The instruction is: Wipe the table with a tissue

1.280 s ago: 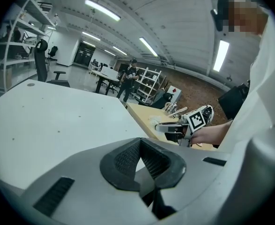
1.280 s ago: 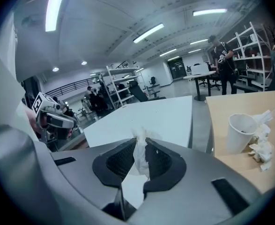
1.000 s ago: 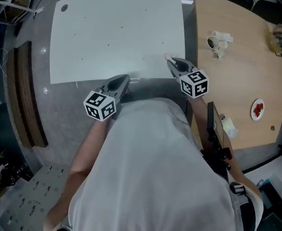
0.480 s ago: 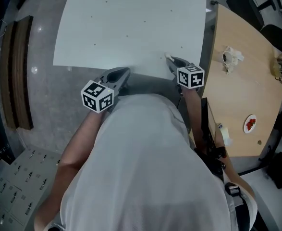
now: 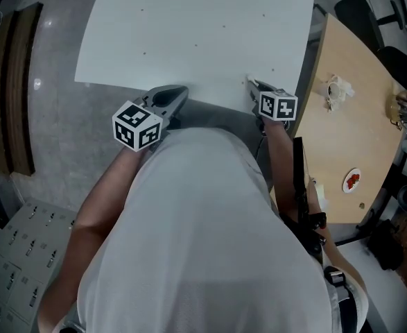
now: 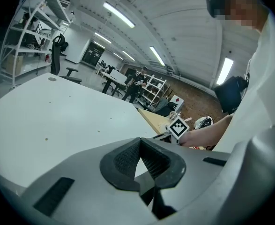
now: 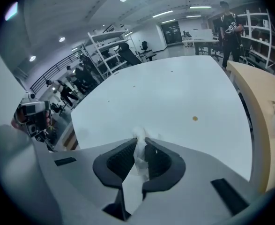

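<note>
- While the person in a pale shirt [image 5: 203, 241] stands at the near edge of the white rectangular table [image 5: 189, 40], the head view shows both tools at that edge. The left gripper [image 5: 177, 93] is toward the table's left half. The right gripper [image 5: 253, 87] is near its right corner, with a scrap of white tissue [image 5: 249, 80] poking from its tip over the tabletop. A light wooden table [image 5: 356, 137] stands along the white table's right side, carrying a crumpled white wad [image 5: 339, 89] and a small dish [image 5: 352, 180] with something red.
- Left gripper view: the ribbed black pads [image 6: 125, 158] meet at their tips with nothing between them, held above the white table's near edge. The right gripper's marker cube [image 6: 178, 128] shows farther along that edge.
- Right gripper view: the jaws are pressed onto the tissue [image 7: 139, 158], a thin crumpled strip sticking out past their tips over the table. A brown speck [image 7: 195, 119] lies on the table ahead.
</note>
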Action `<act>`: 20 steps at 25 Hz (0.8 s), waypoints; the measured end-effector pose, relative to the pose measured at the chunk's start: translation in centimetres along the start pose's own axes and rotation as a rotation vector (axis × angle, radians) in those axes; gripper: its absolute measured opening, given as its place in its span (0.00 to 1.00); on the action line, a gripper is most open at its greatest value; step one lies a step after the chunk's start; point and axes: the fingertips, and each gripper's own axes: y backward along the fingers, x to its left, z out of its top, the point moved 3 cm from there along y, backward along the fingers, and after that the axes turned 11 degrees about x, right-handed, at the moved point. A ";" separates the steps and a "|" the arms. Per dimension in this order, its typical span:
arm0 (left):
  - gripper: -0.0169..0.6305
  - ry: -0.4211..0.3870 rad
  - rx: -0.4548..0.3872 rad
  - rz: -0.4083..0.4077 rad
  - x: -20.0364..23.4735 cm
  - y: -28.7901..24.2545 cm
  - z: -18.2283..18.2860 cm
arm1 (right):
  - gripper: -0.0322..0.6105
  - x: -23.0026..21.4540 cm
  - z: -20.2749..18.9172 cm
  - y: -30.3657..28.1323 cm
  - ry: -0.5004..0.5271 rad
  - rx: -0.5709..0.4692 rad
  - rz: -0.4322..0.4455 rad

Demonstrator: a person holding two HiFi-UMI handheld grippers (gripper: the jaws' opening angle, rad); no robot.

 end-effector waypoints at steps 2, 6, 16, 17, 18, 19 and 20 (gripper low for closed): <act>0.04 -0.006 0.009 -0.018 0.2 0.0 0.0 | 0.13 0.1 0.0 -0.1 -0.008 0.010 -0.012; 0.04 -0.023 0.020 -0.045 0.9 0.0 0.4 | 0.13 0.9 0.1 -0.3 -0.017 0.013 -0.031; 0.04 -0.072 0.053 -0.119 2.4 1.4 0.7 | 0.13 7.8 -1.9 -2.4 -0.039 0.009 0.049; 0.04 -0.077 0.057 -0.127 2.5 1.6 0.6 | 0.13 8.6 -2.1 -2.7 -0.033 0.010 0.056; 0.04 -0.082 0.060 -0.135 2.6 1.8 0.5 | 0.13 9.3 -2.2 -3.0 -0.027 0.012 0.057; 0.04 -0.089 0.064 -0.143 2.8 2.0 0.4 | 0.13 9.9 -2.3 -3.2 -0.022 0.012 0.057; 0.04 -0.095 0.068 -0.151 3.0 2.2 0.4 | 0.13 10.5 -2.3 -3.5 -0.019 0.012 0.059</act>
